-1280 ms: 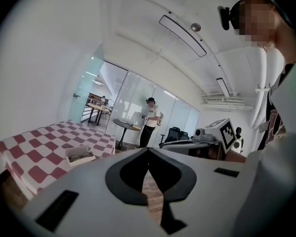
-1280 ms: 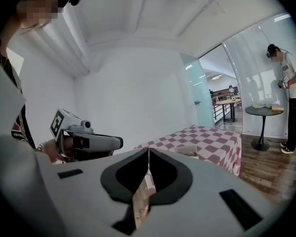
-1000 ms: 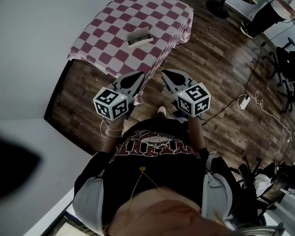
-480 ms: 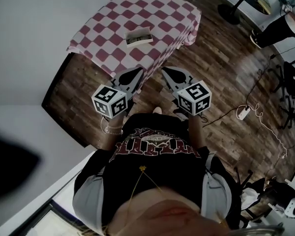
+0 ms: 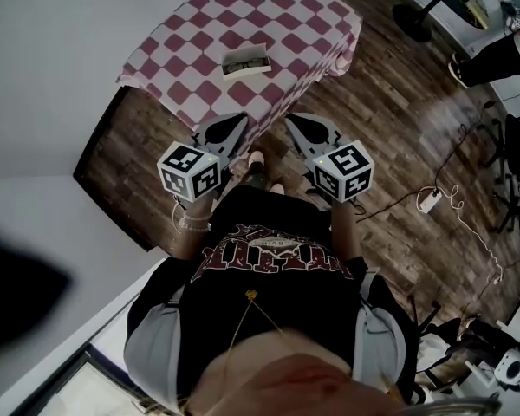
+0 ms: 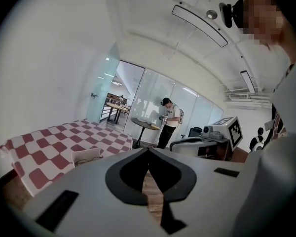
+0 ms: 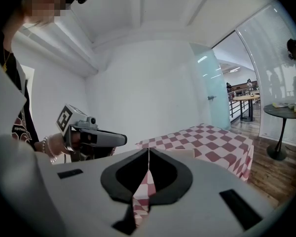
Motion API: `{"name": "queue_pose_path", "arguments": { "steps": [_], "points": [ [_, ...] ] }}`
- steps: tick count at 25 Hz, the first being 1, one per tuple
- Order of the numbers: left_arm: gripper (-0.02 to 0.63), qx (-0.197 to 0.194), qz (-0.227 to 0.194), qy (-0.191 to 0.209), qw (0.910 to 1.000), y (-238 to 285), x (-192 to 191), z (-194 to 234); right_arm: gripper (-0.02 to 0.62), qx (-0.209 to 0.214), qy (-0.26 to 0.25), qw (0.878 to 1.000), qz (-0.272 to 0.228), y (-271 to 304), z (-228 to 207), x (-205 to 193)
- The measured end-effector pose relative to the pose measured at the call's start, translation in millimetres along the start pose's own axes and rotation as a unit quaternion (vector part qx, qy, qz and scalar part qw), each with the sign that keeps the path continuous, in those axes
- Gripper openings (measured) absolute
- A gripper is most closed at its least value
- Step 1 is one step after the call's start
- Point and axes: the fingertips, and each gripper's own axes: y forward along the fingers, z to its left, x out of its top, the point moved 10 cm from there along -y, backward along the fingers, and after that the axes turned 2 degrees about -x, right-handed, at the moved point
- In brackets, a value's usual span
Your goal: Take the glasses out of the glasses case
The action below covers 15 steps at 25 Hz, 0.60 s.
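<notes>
An open pale glasses case point(image 5: 246, 60) lies on the red-and-white checked table point(image 5: 295, 16), well ahead of both grippers. In the left gripper view the glasses case point(image 6: 86, 155) shows a pair of glasses inside it. My left gripper point(image 5: 235, 127) is held near the table's front edge, shut and empty. My right gripper point(image 5: 295, 131) is level with it on the right, also shut and empty. In each gripper view the jaws meet at the tip, left gripper point(image 6: 148, 150) and right gripper point(image 7: 148, 151). Neither gripper touches the case.
Wooden floor surrounds the table. A power strip point(image 5: 429, 199) with trailing cables lies on the floor to the right. A round pedestal table point(image 6: 144, 126) with a person point(image 6: 167, 120) beside it stands beyond. A white wall runs along the left.
The view has slid a little toward the table, and a foot now shows between the grippers. Both grippers stay shut and keep their places side by side.
</notes>
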Motion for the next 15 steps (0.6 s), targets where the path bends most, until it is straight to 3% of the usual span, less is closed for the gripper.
{"name": "queue_pose_path", "arguments": {
  "steps": [7,15],
  "points": [
    [-0.002,-0.011,-0.008,0.015,0.9998,26,26,32,0.021,-0.014,0.004,1.000,0.004,21,-22,10],
    [-0.002,-0.014,-0.002,0.002,0.9999,41,38,84,0.021,-0.020,0.000,1.000,0.016,65,-44,28]
  ]
}}
